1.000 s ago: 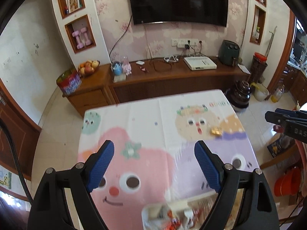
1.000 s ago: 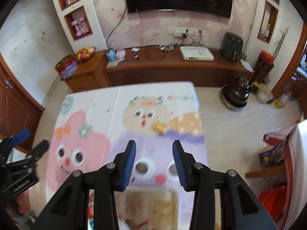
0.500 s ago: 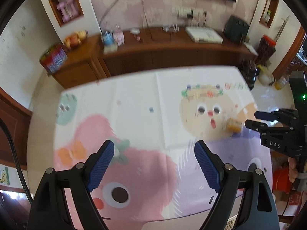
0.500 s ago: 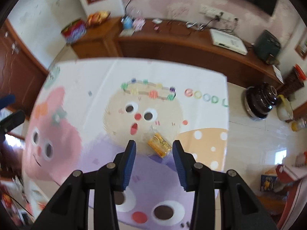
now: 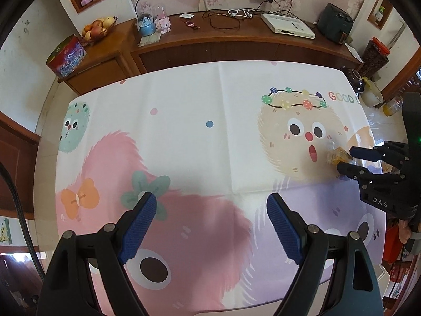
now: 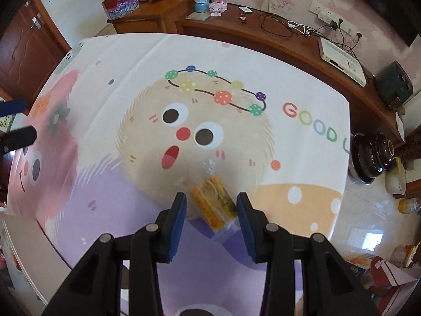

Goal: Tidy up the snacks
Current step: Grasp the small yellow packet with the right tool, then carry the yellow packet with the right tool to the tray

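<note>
A yellow snack packet [image 6: 213, 202] in a clear wrapper lies on the cartoon tablecloth [image 6: 131, 60], below the beige face. My right gripper [image 6: 211, 197] points down at it with a blue finger on each side. The packet sits in the gap, close to the right pad, and neither pad presses on it. In the left wrist view the same packet [image 5: 334, 156] shows at the far right, at the tips of the right gripper [image 5: 346, 159]. My left gripper [image 5: 211, 197] hangs wide open over the pink part of the cloth [image 5: 184, 100], with nothing between its fingers.
Behind the table runs a wooden sideboard [image 5: 236, 44] with a fruit bowl [image 5: 98, 27], a colourful tin [image 5: 65, 56], a snow globe and cables. A dark pot [image 6: 373, 158] stands on the floor past the table's right edge.
Both grippers have come down toward the table and tipped more steeply. The right one has closed in over the yellow packet, which now lies between its fingers. The snack container has left both views.
</note>
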`<action>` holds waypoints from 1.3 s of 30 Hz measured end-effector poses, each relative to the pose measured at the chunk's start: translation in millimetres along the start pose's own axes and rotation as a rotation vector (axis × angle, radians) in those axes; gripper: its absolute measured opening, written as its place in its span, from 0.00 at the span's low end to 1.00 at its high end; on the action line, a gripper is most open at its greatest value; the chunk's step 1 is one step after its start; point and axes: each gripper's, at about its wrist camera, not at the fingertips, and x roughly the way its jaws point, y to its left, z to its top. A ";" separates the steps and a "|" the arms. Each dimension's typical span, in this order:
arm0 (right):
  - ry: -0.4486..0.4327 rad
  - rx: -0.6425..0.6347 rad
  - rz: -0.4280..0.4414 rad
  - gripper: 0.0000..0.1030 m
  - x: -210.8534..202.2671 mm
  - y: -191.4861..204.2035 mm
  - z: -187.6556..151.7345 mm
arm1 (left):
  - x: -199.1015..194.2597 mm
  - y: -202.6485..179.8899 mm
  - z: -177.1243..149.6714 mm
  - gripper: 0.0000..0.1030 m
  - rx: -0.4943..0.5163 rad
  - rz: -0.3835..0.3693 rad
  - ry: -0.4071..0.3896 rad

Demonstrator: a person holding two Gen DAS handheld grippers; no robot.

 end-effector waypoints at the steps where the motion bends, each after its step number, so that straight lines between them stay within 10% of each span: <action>1: 0.008 0.009 0.015 0.39 1.6 -0.5 1.4 | 0.7 0.1 0.2 0.83 -0.002 -0.001 0.003; 18: 0.062 0.097 -0.036 0.25 -5.4 15.5 -15.5 | -32.8 -13.2 -18.2 0.83 0.015 -0.006 -0.027; 39: -0.169 0.261 0.047 0.25 -197.7 89.3 -125.4 | -182.3 -29.4 -146.9 0.83 -0.002 -0.063 -0.141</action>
